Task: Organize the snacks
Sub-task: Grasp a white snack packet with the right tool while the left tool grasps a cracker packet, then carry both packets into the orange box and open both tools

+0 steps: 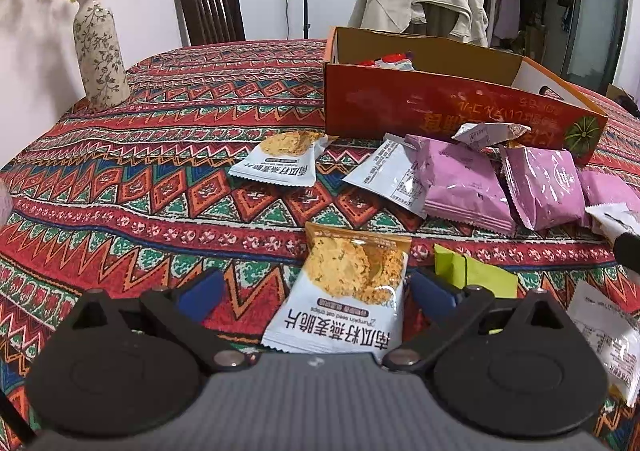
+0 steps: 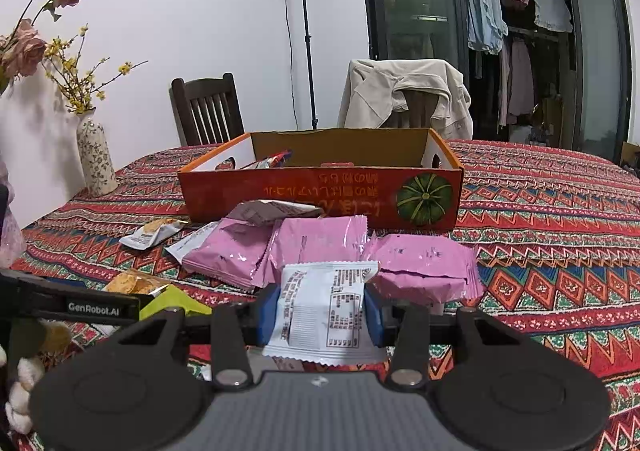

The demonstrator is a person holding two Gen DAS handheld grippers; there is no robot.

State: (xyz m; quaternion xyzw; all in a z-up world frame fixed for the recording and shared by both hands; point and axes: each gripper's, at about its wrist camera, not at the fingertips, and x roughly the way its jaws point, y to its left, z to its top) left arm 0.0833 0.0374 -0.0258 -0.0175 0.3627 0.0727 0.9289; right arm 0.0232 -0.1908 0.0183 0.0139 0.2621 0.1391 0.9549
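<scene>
Right claw [image 2: 320,311]: pads clamped on the sides of a white packet [image 2: 324,315] — held above the pink packs.
Box [image 2: 320,191]: straight ahead of it, past the pile, open side up.
Left claw [image 1: 316,291]: wide open, straddling the crisps bag [image 1: 344,291] — its long axis lies along the fingers, no grip yet.

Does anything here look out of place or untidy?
Yes. Most snack packets lie loose on the tablecloth in front of the orange box, not inside. The pink packets overlap in an untidy heap beside it.
</scene>
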